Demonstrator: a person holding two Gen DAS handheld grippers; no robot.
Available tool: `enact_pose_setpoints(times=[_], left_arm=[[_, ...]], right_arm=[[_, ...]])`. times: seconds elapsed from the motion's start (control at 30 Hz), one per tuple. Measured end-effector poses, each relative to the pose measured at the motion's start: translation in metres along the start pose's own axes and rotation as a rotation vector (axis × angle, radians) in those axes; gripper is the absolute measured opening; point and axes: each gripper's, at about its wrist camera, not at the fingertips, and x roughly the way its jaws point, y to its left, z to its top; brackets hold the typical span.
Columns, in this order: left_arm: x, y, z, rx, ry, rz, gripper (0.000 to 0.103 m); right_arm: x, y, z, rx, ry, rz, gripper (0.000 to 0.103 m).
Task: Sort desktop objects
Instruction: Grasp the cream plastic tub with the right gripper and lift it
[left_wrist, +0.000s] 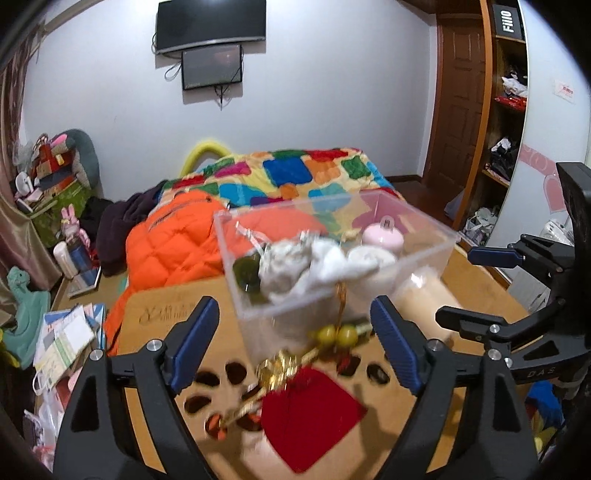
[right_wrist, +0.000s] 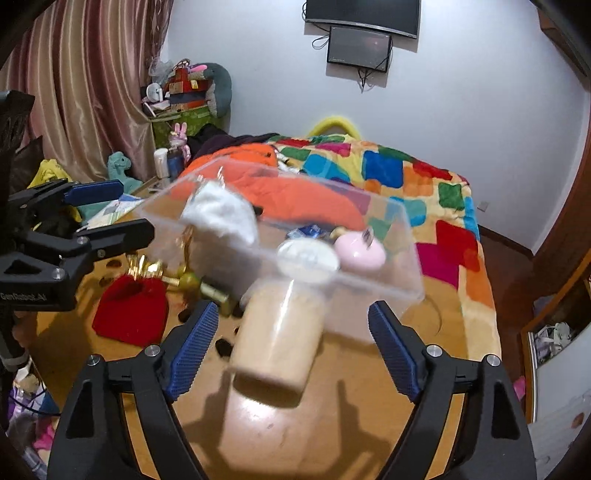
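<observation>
A clear plastic box (left_wrist: 229, 240) stands on the wooden table (left_wrist: 155, 314), holding a white cloth (left_wrist: 295, 266), a pink round case (left_wrist: 382, 238) and a white round lid (left_wrist: 369, 258). Beside it lies a beige bottle (left_wrist: 424, 299). A red pouch (left_wrist: 310, 421), a gold ornament with green beads (left_wrist: 336, 334) and dark beads lie in front. My left gripper (left_wrist: 297, 347) is open and empty before the box. My right gripper (right_wrist: 293, 350) is open, with the bottle (right_wrist: 277, 332) lying between its fingers untouched. Each gripper shows in the other view: the right (left_wrist: 469, 286), the left (right_wrist: 118, 212).
Beyond the table sits a bed with a patchwork quilt (right_wrist: 424, 184) and an orange jacket (left_wrist: 173, 240). Books and toys crowd the floor at the left (left_wrist: 62, 339). A wooden shelf (left_wrist: 502, 110) stands at the right, and curtains (right_wrist: 92, 92) hang at the left.
</observation>
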Motion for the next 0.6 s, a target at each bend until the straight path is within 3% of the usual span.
enact_pose_setpoints(times=[0.33, 0.43, 0.5, 0.6], left_arm=[[0.010, 0.011, -0.036, -0.078, 0.100, -0.043, 0.084], [0.017, 0.010, -0.040, -0.087, 0.128, -0.046, 0.084], [0.019, 0.009, -0.040, -0.082, 0.138, -0.039, 0.084], [0.023, 0.009, -0.040, -0.079, 0.153, -0.050, 0.084]], right_arm=[[0.048, 0.002, -0.020, 0.046, 0.137, -0.009, 0.081], [0.056, 0.001, -0.022, 0.066, 0.142, 0.005, 0.080], [0.057, 0.000, -0.021, 0.068, 0.138, 0.015, 0.067], [0.058, -0.003, -0.022, 0.088, 0.135, 0.053, 0.059]])
